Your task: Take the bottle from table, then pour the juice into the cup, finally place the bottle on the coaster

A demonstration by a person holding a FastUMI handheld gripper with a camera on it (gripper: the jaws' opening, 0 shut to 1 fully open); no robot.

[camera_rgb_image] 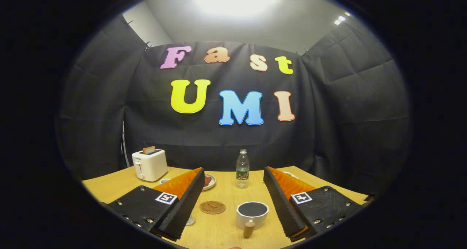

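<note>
A clear plastic bottle (242, 168) with a dark label and a white cap stands upright on the wooden table (226, 227), beyond my fingers and midway between them. A white cup (252, 213) with a dark inside and a wooden handle sits nearer, in the gap between the fingers, toward the right one. A round brown coaster (212, 207) lies flat just left of the cup. My gripper (233, 174) is open wide, with nothing between its fingers, well short of the bottle.
A white toaster (149, 164) with a slice of bread in it stands at the table's back left. A small plate (209, 181) with food lies behind the left finger. Another dish edge (290, 174) peeks past the right finger. Black cloth walls the booth.
</note>
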